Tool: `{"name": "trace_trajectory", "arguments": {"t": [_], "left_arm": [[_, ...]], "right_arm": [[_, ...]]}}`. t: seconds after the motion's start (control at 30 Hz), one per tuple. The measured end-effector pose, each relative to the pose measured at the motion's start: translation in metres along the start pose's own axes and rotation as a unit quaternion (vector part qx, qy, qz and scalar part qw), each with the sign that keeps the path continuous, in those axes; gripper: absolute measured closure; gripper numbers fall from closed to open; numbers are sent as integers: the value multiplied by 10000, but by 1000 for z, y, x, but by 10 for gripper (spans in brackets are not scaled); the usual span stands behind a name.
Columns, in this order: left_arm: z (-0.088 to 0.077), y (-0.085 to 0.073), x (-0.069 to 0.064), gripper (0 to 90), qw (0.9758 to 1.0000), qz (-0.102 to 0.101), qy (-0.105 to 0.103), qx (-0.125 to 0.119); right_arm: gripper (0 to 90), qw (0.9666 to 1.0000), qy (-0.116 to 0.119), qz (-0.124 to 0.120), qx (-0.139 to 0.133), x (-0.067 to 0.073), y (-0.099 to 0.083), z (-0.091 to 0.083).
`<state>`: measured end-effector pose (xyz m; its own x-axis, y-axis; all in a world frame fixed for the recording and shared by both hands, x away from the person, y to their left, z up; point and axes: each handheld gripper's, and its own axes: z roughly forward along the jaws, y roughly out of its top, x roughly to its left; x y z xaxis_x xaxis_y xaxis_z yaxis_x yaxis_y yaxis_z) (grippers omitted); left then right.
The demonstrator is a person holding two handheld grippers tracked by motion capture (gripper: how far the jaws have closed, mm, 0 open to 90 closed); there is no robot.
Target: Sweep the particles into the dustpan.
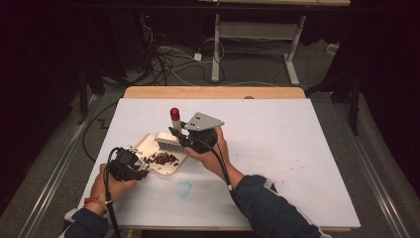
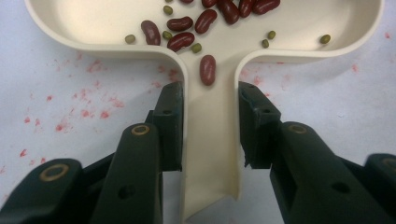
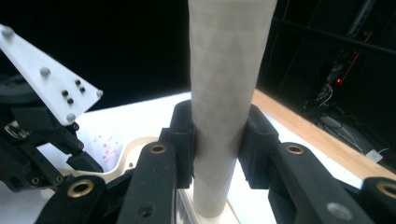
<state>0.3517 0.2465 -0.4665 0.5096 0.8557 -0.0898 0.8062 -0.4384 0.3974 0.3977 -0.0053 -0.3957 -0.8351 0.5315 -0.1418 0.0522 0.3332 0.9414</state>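
The bench (image 1: 297,148) lies bare to the right and at the back; the dustpan (image 1: 148,146) and upright brush (image 1: 174,130) crowd its near left.

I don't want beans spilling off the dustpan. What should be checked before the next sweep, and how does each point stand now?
1. Left gripper shut on the handle of the cream plastic dustpan: ok.
2. Right gripper shut on the grey cylindrical brush handle: ok.
3. Dark red kidney beans lie inside the dustpan: ok.
4. Brush bristles sit at the dustpan's far edge: ok.
5. One red bean lies in the handle channel: not ok.
6. Stray beans on the white table: cannot tell.
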Motion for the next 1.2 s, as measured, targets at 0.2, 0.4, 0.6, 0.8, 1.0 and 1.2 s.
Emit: {"name": "trace_trajectory", "arguments": {"t": [0.2,0.4,0.6,0.8,1.0,1.2], "left_arm": [[0,-2,-2,634,10000,-67,-19,-35],[1,-2,-5,626,10000,-40,-36,-39],[-2,0,-5,639,9998,-82,82,-169],[-10,-2,-1,640,9996,-157,65,-244],[-9,-4,-2,640,9995,-191,88,-237],[-9,-5,-2,639,9993,-232,96,-274]], "right_arm": [[699,9988,-415,136,-237,-15,4,-12],[699,9964,-827,-116,-125,-17,-3,1],[699,9959,-796,-418,64,-8,-10,25],[699,9960,-676,-575,113,3,-7,31],[700,9974,-656,-293,54,-3,-7,34],[699,9996,-141,-137,193,9,-1,24]]}}
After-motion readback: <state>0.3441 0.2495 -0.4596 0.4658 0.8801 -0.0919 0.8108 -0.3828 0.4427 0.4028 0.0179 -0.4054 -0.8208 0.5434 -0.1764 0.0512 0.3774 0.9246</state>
